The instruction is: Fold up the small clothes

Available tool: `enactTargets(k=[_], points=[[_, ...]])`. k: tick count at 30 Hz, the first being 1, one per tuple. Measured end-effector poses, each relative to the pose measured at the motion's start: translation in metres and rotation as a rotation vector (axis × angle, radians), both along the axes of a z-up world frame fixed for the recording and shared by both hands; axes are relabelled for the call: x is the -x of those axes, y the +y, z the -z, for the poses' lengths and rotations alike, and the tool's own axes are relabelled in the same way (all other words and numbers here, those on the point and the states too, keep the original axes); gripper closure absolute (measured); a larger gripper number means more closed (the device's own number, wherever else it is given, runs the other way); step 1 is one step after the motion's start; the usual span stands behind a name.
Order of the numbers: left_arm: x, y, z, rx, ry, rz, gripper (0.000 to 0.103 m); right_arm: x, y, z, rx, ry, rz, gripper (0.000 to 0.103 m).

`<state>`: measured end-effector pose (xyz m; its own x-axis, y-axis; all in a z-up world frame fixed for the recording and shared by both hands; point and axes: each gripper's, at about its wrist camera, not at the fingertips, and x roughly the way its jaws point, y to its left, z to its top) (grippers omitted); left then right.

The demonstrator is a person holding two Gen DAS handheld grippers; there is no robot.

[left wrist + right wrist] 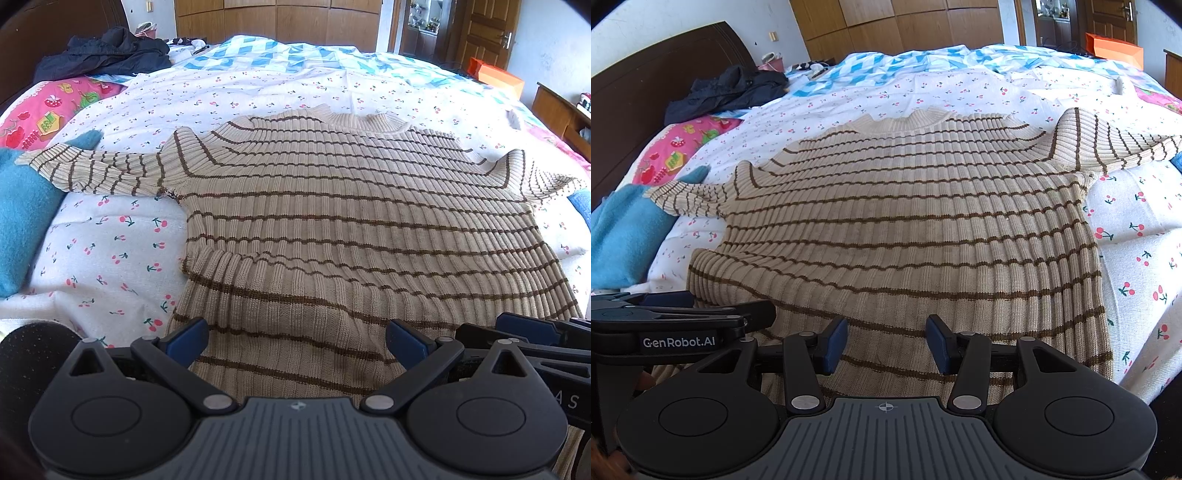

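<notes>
I have the sweater [332, 221] spread flat, face down or up I cannot tell, filling the middle of both views on the cherry-print sheet [110, 251]. Its collar points to the top of the frame, one sleeve [96, 173] reaches toward the left edge over a blue cloth [22, 221], and the other sleeve [1108, 144] runs to the upper right. Nothing is folded yet, so I judge the folding is only about to start. My left gripper [295, 343] hangs over the hem at the bottom, jaws wide apart and empty. My right gripper [886, 345] sits beside it, jaws also apart, narrower, gripping nothing. Next I would pinch a sleeve or side edge and carry it across the body, keeping the knit from bunching.
</notes>
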<state>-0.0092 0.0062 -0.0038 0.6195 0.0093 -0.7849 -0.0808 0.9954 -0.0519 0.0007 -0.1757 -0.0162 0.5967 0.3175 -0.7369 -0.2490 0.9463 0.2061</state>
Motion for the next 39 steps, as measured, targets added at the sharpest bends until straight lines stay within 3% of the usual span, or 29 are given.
enactTargets(k=[19, 30, 34, 39], points=[[0.000, -0.001, -0.001, -0.010, -0.002, 0.003, 0.000, 0.002, 0.002, -0.004, -0.013, -0.010, -0.004, 0.056], [-0.006, -0.004, -0.016, -0.016, -0.027, 0.031, 0.000, 0.000, -0.007, -0.012, -0.047, -0.050, 0.012, 0.056], [-0.011, -0.011, -0.028, -0.011, -0.062, 0.075, 0.000, -0.007, -0.026, -0.026, -0.101, -0.087, 0.088, 0.056], [-0.032, -0.043, -0.050, -0.018, -0.126, 0.185, 0.000, -0.024, -0.093, -0.047, -0.188, -0.162, 0.296, 0.056]])
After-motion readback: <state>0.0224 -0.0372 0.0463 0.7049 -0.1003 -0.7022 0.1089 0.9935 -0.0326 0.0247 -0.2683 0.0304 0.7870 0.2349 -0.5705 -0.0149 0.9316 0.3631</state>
